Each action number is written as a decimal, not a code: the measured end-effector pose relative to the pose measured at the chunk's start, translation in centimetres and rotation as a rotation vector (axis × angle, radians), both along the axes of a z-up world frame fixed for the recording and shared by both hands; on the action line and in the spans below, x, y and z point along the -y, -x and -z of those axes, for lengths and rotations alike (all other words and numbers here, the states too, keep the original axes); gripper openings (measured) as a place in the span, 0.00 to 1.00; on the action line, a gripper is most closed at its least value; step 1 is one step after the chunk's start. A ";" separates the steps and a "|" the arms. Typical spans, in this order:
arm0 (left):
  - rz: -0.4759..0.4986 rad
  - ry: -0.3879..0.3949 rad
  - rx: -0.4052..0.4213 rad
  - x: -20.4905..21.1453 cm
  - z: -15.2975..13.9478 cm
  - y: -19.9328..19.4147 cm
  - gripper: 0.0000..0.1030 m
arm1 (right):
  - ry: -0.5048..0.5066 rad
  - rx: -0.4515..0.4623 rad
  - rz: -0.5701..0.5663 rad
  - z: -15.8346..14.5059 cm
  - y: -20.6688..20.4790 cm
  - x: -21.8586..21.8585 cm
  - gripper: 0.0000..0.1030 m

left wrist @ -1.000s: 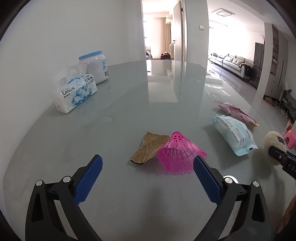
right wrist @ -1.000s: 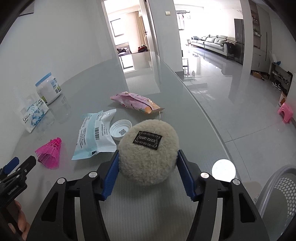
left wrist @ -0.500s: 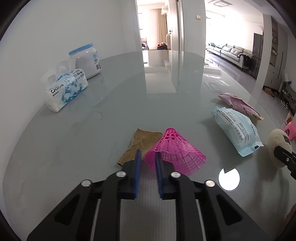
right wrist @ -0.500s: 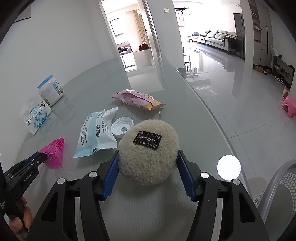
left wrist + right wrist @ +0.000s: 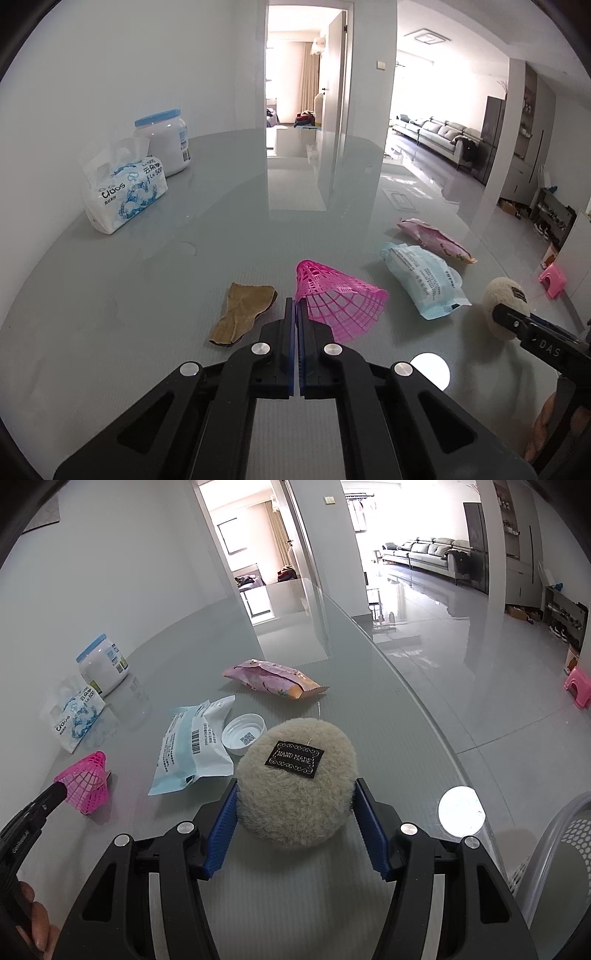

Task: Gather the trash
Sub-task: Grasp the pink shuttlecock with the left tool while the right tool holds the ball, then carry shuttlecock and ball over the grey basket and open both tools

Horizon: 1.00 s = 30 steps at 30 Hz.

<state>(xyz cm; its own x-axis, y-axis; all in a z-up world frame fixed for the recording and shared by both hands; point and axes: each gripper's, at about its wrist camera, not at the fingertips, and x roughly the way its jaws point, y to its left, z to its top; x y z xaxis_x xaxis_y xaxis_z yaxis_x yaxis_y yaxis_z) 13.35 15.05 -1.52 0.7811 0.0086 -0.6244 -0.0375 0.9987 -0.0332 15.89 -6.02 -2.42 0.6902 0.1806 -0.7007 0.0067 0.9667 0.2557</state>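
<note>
My left gripper [image 5: 296, 308] is now pinching the rim of the pink mesh cone [image 5: 338, 297]; a second ago its fingers were standing wide apart on either side of the cone and the brown scrap [image 5: 242, 308], and now they are pressed together with only the thin mesh edge between them. The cone is tipping up off the grey table [image 5: 147, 280], its narrow end raised, where before it was sitting flat beside the scrap. The scrap is lying where it was, just left of my fingers.

My right gripper [image 5: 295, 814] is holding the beige fluffy puff [image 5: 295, 786] as before, pads clamped on both its sides. The blue-white wrapper [image 5: 192, 744], the white cap [image 5: 243, 734] and the pink snack bag [image 5: 273, 679] are lying unmoved on the table.
</note>
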 end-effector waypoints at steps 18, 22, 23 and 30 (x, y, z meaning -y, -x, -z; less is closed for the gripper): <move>0.096 0.009 -0.021 2.6 -0.5 5.6 0.02 | -0.024 0.036 0.017 -1.1 7.1 2.3 0.57; 0.165 0.013 -0.010 5.3 -1.2 6.6 0.02 | -0.041 0.065 0.056 -2.1 10.3 4.8 0.57; 0.184 0.016 -0.008 6.1 -1.4 6.8 0.02 | -0.042 0.075 0.071 -2.5 11.5 5.7 0.57; 0.367 0.042 0.006 13.8 -2.3 8.8 0.02 | 0.000 0.081 0.213 -3.2 18.5 12.2 0.57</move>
